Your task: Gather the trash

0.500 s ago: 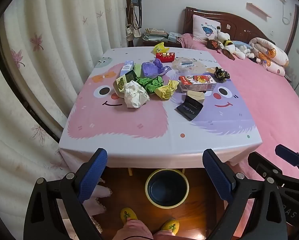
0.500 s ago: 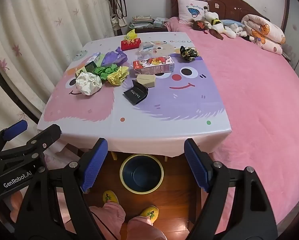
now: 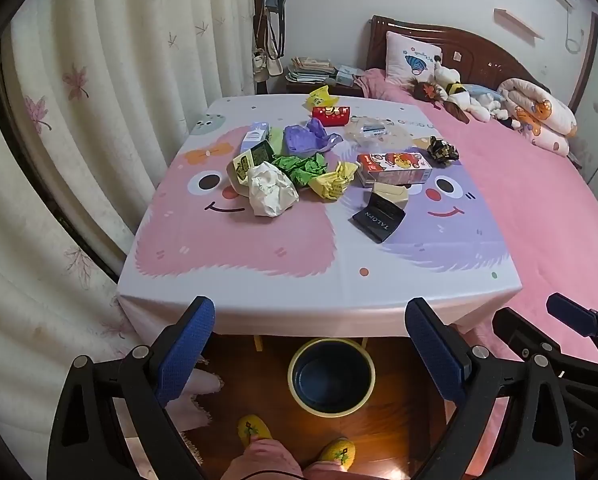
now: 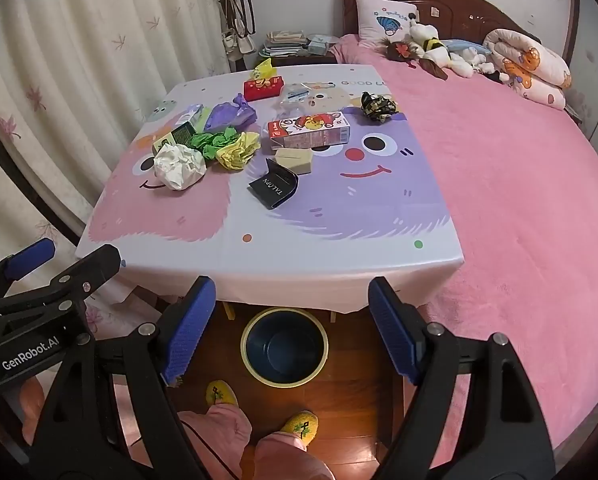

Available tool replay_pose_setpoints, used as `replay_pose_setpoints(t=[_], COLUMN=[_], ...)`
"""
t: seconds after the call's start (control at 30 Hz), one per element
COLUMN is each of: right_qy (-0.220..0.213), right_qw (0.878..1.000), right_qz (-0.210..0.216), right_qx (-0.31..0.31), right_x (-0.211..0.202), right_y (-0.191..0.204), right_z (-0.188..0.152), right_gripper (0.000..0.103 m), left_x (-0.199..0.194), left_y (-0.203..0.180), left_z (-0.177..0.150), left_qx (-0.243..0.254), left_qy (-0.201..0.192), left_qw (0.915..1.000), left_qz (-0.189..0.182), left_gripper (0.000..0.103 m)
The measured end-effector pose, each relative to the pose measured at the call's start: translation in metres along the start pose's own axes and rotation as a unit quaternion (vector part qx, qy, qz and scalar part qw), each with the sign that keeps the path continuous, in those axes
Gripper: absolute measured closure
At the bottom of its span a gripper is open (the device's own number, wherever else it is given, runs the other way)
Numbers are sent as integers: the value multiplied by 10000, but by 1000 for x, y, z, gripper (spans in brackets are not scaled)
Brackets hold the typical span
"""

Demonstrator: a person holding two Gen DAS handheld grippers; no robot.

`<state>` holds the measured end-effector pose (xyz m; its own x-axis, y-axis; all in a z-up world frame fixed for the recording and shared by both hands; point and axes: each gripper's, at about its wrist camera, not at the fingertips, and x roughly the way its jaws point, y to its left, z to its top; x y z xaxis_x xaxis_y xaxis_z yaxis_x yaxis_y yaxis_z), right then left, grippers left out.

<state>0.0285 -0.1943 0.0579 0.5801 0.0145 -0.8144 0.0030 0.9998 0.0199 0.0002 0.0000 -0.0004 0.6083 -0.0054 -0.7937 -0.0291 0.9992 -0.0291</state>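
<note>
Both grippers idle above the bin, trash untouched on the tabletop.

We hold the left gripper (image 3: pixel 309 334) and right gripper (image 4: pixel 291 316) with jaws released, empty, over the bin (image 4: pixel 284 346) on the floor (slippers just nearer); beyond, crumpled paper (image 3: pixel 271 194), a black wrapper (image 3: pixel 377 216) and a carton (image 3: pixel 395 168) litter the tabletop (image 3: pixel 259 280).

- A bedroom in a home: a bed (image 3: pixel 539 208) under a pink cover fills the 3 o'clock side, its dark wooden headboard (image 3: pixel 471 52) at about 1 o'clock.
- A pillow (image 3: pixel 411 58), soft toys (image 3: pixel 459 94) and a rolled quilt (image 3: pixel 539 116) lie at the bed's head.
- Floral curtains (image 3: pixel 99 100) hang at 9 o'clock.
- What look like papers are stacked on a bedside stand (image 3: pixel 313 72) at 12 o'clock.
</note>
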Motion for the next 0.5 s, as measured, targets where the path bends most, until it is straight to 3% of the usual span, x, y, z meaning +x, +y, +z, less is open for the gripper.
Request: replay_pose_setpoints(t=[0.5], right_qy=[22], right_qw=[10000], right_qz=[13], right_qx=[15], right_x=[7], right_y=[-1], right_z=[2], right_gripper=[26], left_x=[5], left_y=[-3], left_z=[1], left_qx=[-31], left_qy=[55], left_qw=[9999], left_qz=[-79], left_gripper=[6])
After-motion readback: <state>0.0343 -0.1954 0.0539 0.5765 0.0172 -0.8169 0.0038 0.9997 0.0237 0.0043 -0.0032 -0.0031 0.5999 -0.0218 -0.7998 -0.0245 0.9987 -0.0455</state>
